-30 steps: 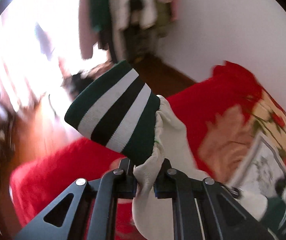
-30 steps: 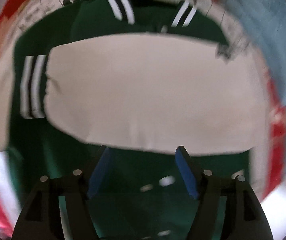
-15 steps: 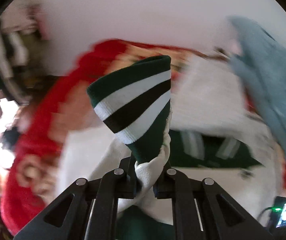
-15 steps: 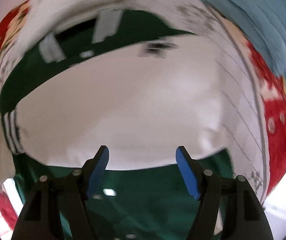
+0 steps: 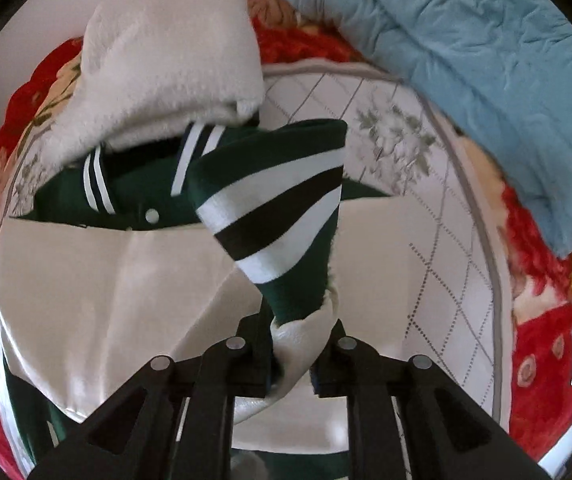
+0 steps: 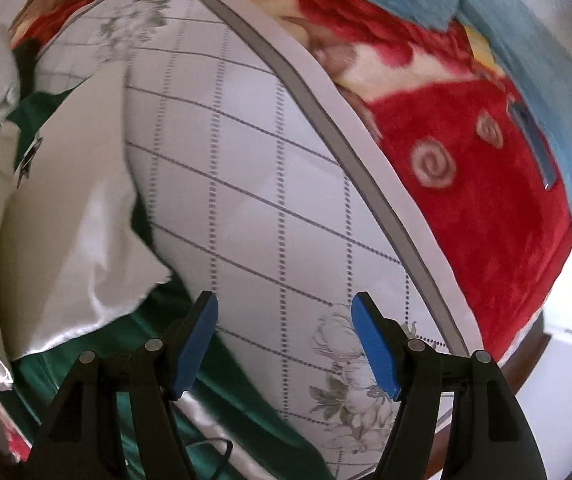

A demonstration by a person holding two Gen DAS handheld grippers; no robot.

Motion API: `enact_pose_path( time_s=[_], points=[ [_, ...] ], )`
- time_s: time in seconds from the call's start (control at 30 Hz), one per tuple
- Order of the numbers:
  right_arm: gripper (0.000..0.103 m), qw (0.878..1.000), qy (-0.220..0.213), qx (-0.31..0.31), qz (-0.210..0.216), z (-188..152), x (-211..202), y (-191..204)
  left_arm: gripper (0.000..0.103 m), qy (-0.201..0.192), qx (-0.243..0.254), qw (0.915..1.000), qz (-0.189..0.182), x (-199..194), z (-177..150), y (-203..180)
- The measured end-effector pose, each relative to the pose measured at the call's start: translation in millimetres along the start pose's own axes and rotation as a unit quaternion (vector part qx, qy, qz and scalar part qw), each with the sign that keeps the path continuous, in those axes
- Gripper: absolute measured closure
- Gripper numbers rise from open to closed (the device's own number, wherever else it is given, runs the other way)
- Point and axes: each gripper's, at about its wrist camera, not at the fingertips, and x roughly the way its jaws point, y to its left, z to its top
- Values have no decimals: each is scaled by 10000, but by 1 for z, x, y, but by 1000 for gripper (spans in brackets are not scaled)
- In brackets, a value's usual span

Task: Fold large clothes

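My left hand-held gripper (image 5: pixel 292 354) has the jacket's sleeve (image 5: pixel 286 344) between its jaws, the cream material bunched in the narrow gap and the striped cuff (image 5: pixel 274 208) sticking up in front of the camera. Those jaws have just been opening a little, though the sleeve is still pinched between them. The jacket (image 5: pixel 134 200) itself lies on the bed, on a white quilted sheet (image 5: pixel 426 208) with a grey grid and flower prints. Its green body and striped collar show at the far side, under the edge of a fluffy cream blanket (image 5: pixel 166 60) that overlaps the collar. The other cream sleeve (image 5: pixel 98 280) is laid flat across the body, nearer to me.

My right hand-held gripper (image 6: pixel 286 336) hangs with its blue pads (image 6: pixel 374 348) well apart and nothing between them. It hovers over the sheet's near right part, just beside the jacket's green hem (image 6: pixel 158 320) and a satin cream corner (image 6: pixel 86 240) to its left.

A red flowered blanket (image 6: pixel 466 184) lies beyond the sheet's grey-banded right edge, and a light blue blanket (image 5: pixel 478 68) is heaped at the bed's far right corner.
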Motion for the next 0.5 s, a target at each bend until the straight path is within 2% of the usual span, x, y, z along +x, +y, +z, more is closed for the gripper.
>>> enact_pose_path(
  time_s=[0.07, 0.1, 0.13, 0.2, 0.33, 0.4, 0.47, 0.5],
  points=[
    [32, 9996, 118, 124, 239, -41, 7, -2, 63, 24, -75, 9997, -214, 0, 0, 1],
    [32, 9989, 198, 171, 387, -46, 13, -7, 37, 28, -101, 9995, -284, -3, 0, 6],
    [32, 9982, 263, 204, 497, -56, 21, -14, 16, 8, -114, 9994, -321, -7, 1, 6],
    [32, 9952, 430, 280, 830, -60, 25, -21, 9, -50, -120, 9991, -415, -12, 0, 4],
    [32, 9893, 553, 400, 1286, -71, 26, -23, 6, -105, -286, 9980, -546, -37, -7, 19],
    [32, 9852, 545, 437, 1567, -72, 24, -16, 5, -119, -404, 9983, -400, -45, -8, 37],
    [32, 9782, 576, 430, 1946, -72, 22, 2, 5, -159, -574, 9982, -63, -55, -13, 67],
    [32, 9726, 600, 404, 2211, -66, 17, 13, 5, -200, -665, 9973, 227, -59, -16, 87]
  ],
)
